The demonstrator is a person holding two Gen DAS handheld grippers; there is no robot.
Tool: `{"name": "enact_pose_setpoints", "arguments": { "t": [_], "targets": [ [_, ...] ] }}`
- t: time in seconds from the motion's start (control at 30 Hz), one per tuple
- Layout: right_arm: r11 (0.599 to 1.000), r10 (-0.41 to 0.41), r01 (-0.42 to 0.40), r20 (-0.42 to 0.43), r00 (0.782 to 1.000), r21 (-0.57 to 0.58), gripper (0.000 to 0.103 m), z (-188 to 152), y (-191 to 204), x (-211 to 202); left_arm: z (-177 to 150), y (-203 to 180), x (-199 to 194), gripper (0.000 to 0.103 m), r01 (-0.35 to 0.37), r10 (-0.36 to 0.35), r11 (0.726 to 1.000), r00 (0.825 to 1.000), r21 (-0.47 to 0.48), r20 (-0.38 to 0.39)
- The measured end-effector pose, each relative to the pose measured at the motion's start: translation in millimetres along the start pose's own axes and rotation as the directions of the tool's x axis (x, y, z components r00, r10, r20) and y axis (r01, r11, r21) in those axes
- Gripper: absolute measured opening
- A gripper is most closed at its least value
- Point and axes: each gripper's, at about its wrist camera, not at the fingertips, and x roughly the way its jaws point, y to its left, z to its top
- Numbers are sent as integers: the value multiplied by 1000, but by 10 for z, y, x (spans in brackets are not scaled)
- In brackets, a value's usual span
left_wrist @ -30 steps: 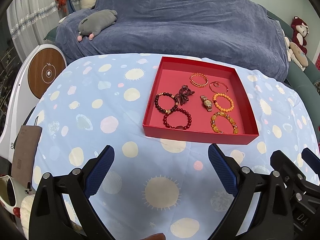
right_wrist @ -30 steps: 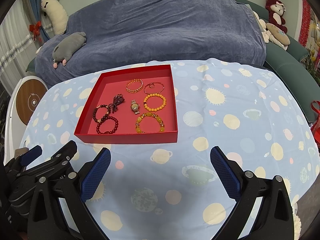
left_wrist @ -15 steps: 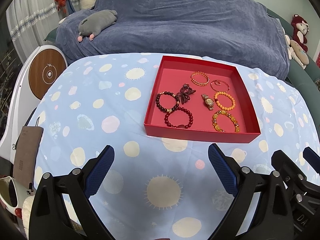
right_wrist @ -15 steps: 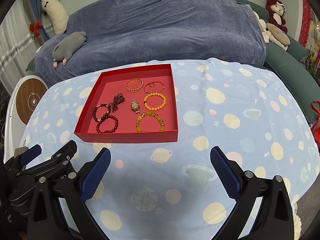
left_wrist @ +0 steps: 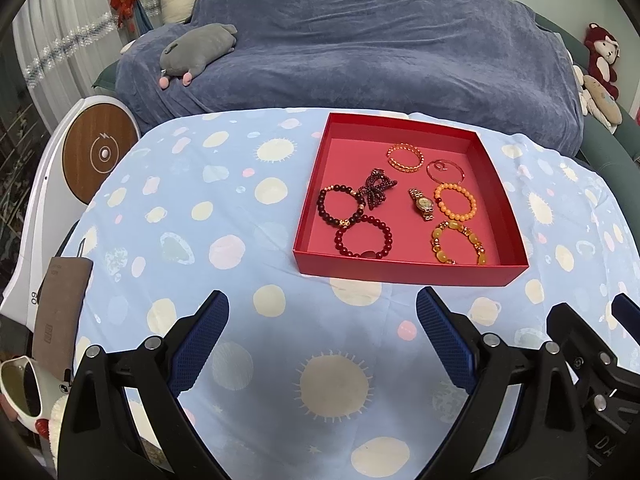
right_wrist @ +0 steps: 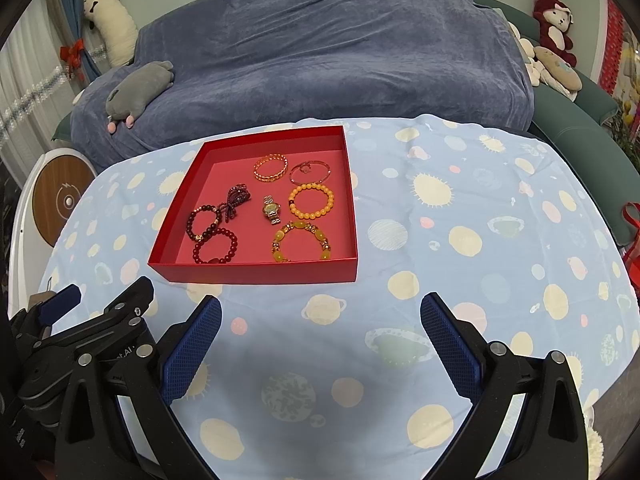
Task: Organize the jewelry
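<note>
A red tray (left_wrist: 404, 274) (right_wrist: 256, 272) lies on the blue dotted tablecloth. In it lie several pieces: dark red bead bracelets (left_wrist: 363, 237) (right_wrist: 215, 246), a dark bow-shaped beaded piece (left_wrist: 376, 189), a gold watch (left_wrist: 423, 204) (right_wrist: 271, 210), orange bead bracelets (left_wrist: 455, 200) (right_wrist: 311, 200), an amber bracelet (left_wrist: 458, 242) and a thin red bangle (left_wrist: 445, 170). My left gripper (left_wrist: 322, 312) is open and empty, a little in front of the tray. My right gripper (right_wrist: 320, 314) is open and empty, near the tray's front right corner.
A sofa under a blue-grey cover (left_wrist: 360, 40) stands behind the table, with a grey plush toy (left_wrist: 198, 50) on it. A white device with a round wooden panel (left_wrist: 100, 152) stands at the left. A brown case (left_wrist: 60, 320) lies at the table's left edge.
Both grippers have drawn back slightly from the tray; the tray looks a little farther off. Nothing was taken hold of.
</note>
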Motion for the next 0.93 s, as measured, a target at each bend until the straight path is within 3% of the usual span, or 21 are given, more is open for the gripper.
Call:
{"name": "enact_pose_setpoints", "arguments": {
  "t": [0.93],
  "targets": [
    [1000, -5, 5, -2, 1000, -6, 96, -30, 13, 20, 30, -28, 19, 90, 9, -9, 1000, 1000, 7, -3]
  ]
}}
